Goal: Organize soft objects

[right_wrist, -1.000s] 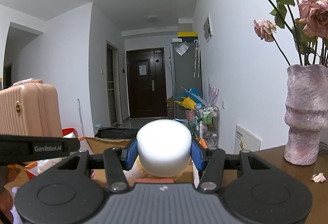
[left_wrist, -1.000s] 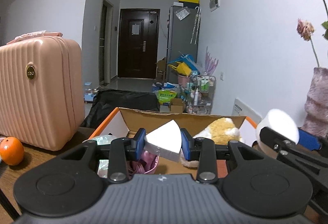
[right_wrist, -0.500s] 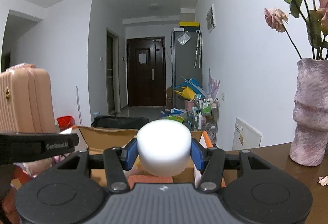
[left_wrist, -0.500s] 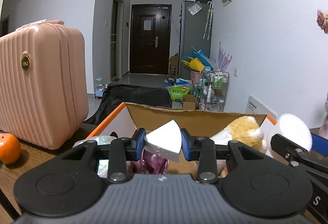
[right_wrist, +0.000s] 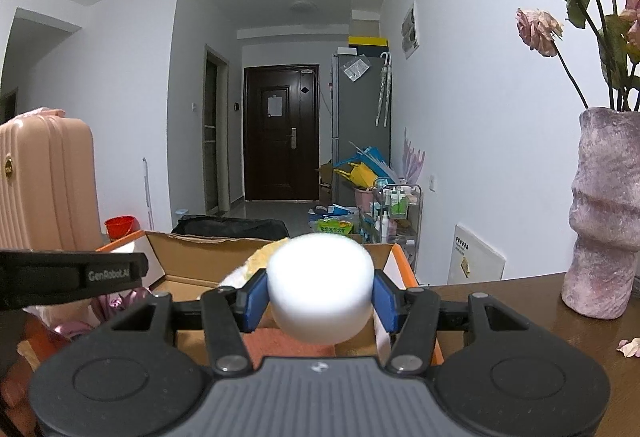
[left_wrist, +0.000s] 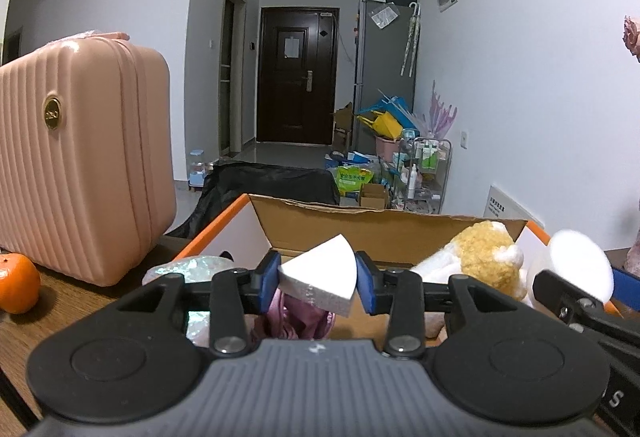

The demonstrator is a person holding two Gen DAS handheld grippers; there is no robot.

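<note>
Your left gripper [left_wrist: 317, 277] is held level above the near edge of the open cardboard box with orange rims [left_wrist: 384, 223], its 2 blue pads pointing toward the far hallway. They are pinching a white wedge-shaped foam piece [left_wrist: 320, 279]. The wedge's flat face tilts up toward the camera, its curved edge lies on the right against the right pad, and its pointed end reaches up and away between the pads; its thick cut edge faces down over the crumpled pink fabric [left_wrist: 298, 319] in the box.

Your right gripper [right_wrist: 320, 297] sits just to the right of the left one, also level and aimed the same way, over the box's right half. Its 2 blue pads are clamped on a white rounded foam cylinder [right_wrist: 320, 287], which fills the whole gap and bulges past the fingertips. One round end faces left, toward the other tool; the long axis runs across, from pad to pad.

A yellow and white plush toy [left_wrist: 486, 257] lies in the box between the 2 tools. A pink ribbed hard case [left_wrist: 80, 165] stands upright on the brown wooden table [left_wrist: 60, 301] left of the box, with an orange fruit [left_wrist: 16, 287] beside it.
</note>
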